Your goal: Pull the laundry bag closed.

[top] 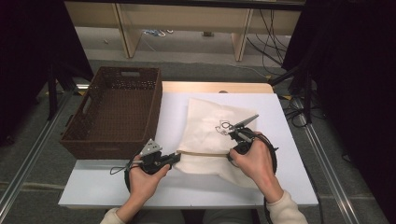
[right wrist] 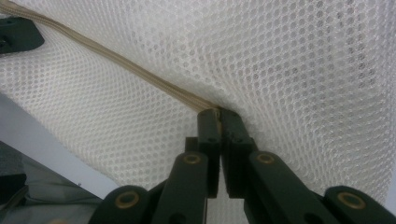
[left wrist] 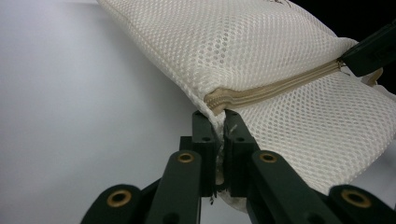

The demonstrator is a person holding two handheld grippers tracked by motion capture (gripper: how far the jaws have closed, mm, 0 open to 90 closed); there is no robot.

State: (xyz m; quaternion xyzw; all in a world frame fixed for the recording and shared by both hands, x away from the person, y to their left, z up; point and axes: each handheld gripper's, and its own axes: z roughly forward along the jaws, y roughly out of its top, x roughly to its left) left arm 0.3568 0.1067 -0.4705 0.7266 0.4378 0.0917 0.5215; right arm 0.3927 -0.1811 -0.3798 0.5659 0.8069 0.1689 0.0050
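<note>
Brown wicker basket (top: 93, 109), visibly empty

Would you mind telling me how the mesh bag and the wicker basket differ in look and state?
The mesh bag is cream, soft and lies flat; the wicker basket is dark brown, rigid and stands open-topped. The bag is clamped at its zipper by the left gripper and right gripper; the basket is untouched. Both rest on the white table.

Overhead forward-down; tong-cameras close on mesh bag (left wrist: 280, 56)
</note>
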